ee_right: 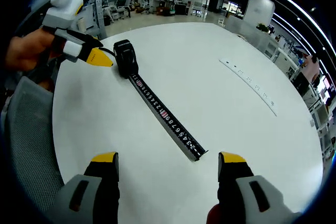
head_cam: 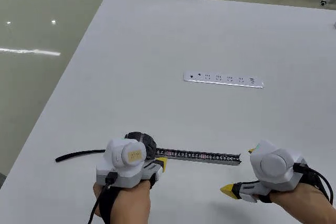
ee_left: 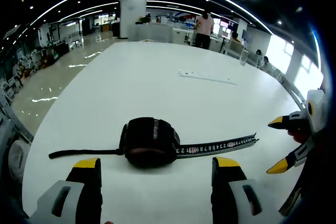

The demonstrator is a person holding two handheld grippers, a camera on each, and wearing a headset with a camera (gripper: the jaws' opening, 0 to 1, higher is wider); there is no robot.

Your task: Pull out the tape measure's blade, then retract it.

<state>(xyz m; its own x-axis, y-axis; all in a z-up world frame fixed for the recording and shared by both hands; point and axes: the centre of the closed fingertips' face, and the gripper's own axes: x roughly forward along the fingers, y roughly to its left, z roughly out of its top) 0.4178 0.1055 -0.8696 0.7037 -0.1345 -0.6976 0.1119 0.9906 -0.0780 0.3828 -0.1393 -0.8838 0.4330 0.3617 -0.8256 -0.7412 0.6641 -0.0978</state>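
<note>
Working low on a smooth white counter (head_cam: pixel 210 40), near its front edge, with a round black rubbery tape measure case (ee_left: pixel 149 142) lying flat just ahead of the left tongs (ee_left: pixel 156 163). Spread wide there, gripping nothing, flanking the case with yellow-tipped jaws and touching it nowhere. Out from the case's right side, along the counter toward the right tongs (ee_right: pixel 168 157): a narrow, stiff black blade (ee_right: pixel 167 116) printed with white numerals, flat on the surface, with its long axis running straight from one hand to the other. Ends in a hooked tip just ahead of the right tongs, roughly centred in the gap. Equally wide open on that side, holding nothing, near the tip but apart from it. Puts the right tongs nearer the tip and the left nearer the case, so probably a matter of steadying the case on the left and closing on the tip along the blade's own line. Off the case's other side, a thin black wrist strap (head_cam: pixel 79 155) trailing away. Farther back on the counter, well apart, a long white plastic power strip (head_cam: pixel 223 80).
</note>
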